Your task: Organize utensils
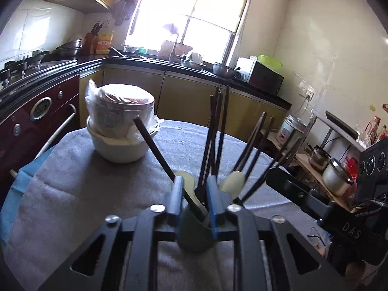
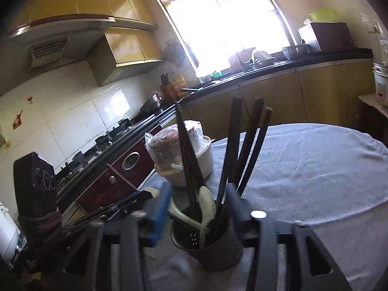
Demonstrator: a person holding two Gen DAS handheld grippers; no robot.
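A perforated metal utensil holder (image 2: 213,247) stands on the grey tablecloth, close in front of both grippers; it also shows in the left wrist view (image 1: 194,232). It holds several dark chopsticks (image 1: 213,140) (image 2: 232,150) and cream plastic spoons (image 1: 234,181) (image 2: 206,206). My left gripper (image 1: 194,201) has its blue-padded fingers against the holder's rim, closed around it. My right gripper (image 2: 197,208) is open, its fingers standing on either side of the holder without touching it. The right gripper's body shows at the right edge of the left wrist view.
A white pot with a plastic-wrapped metal bowl on top (image 1: 121,126) (image 2: 179,155) stands at the table's far left. The grey cloth (image 2: 315,169) covers the round table. A stove (image 1: 31,72) and counter lie beyond; pots and a rice cooker (image 1: 291,128) stand at the right.
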